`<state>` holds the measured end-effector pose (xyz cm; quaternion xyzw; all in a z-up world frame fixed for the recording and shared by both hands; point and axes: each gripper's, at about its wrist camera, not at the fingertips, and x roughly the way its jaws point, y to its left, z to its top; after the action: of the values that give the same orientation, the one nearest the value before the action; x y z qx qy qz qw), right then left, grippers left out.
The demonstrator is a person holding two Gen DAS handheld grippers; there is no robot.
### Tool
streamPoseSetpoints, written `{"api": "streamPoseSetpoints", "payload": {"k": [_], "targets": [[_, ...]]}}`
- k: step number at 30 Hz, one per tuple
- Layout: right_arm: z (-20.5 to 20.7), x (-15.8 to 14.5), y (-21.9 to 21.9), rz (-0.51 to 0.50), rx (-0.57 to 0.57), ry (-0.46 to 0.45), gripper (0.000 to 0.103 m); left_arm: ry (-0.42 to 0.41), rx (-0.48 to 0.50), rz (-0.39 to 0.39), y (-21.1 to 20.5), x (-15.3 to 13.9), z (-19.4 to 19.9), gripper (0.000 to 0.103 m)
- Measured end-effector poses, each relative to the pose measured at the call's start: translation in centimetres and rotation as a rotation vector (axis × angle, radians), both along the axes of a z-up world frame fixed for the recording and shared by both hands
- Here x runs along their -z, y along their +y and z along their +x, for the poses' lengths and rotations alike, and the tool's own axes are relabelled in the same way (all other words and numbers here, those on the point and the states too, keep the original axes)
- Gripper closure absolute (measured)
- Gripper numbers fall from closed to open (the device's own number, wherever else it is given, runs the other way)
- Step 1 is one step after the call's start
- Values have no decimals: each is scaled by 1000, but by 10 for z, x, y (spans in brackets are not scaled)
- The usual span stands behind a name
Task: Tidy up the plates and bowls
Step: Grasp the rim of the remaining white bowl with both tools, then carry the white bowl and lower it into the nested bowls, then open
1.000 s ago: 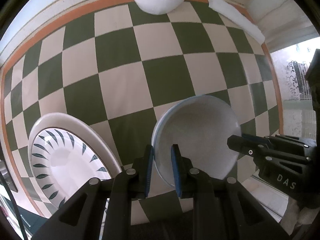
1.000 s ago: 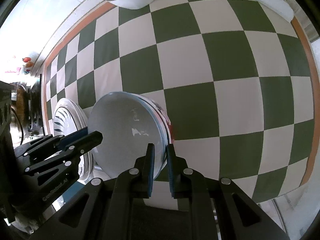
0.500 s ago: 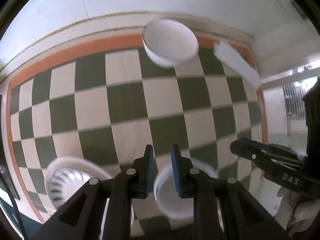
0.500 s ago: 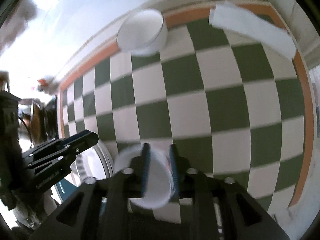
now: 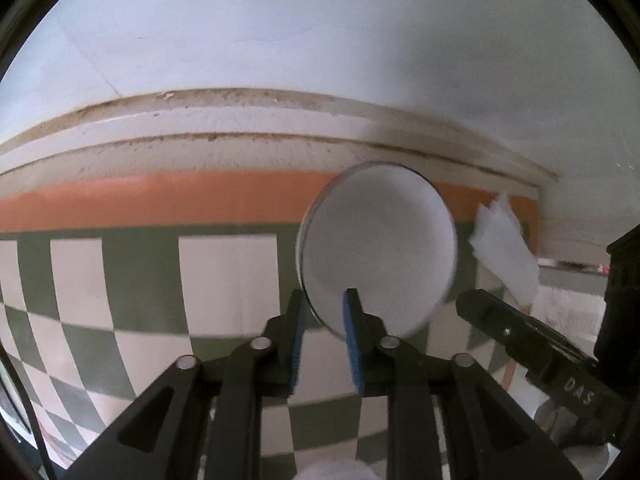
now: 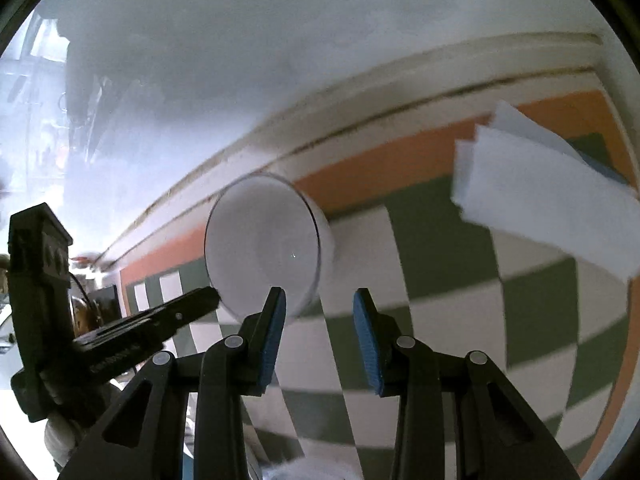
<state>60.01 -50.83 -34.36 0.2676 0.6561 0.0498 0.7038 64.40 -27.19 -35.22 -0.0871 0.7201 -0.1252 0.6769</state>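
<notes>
The round white ceramic bowl (image 5: 378, 256) sits at the checkered worktop's (image 5: 224, 276) far edge. The left tongs (image 5: 325, 332) straddle its near rim, nearly together; the right tongs (image 6: 320, 328), empty, are opening. A glancing pinch could tip it.

My left gripper (image 5: 324, 328) is straddling the near rim of the white bowl (image 5: 378, 248), blue pads nearly together on either side of it. The bowl is sitting at the far edge of the checked tablecloth (image 5: 140, 280), a white cloth (image 5: 506, 256) lying near the far right corner. My right gripper (image 5: 520, 332) is reaching in just beside the bowl.
</notes>
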Motion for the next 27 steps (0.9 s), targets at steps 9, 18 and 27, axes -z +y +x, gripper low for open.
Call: {"api": "streamPoseSetpoints", "payload": {"k": [9,18,27], "targets": [[28,41,19,-40,-39,56,90,-19,34,25,-6,23,4,89],[9,31,31,-66,-56,34,92,-69,49,32,-3,3,-16,89],[-29,-13,45,-69,-63,-18,92,-122,82,33,4,-37,-62,89]]}}
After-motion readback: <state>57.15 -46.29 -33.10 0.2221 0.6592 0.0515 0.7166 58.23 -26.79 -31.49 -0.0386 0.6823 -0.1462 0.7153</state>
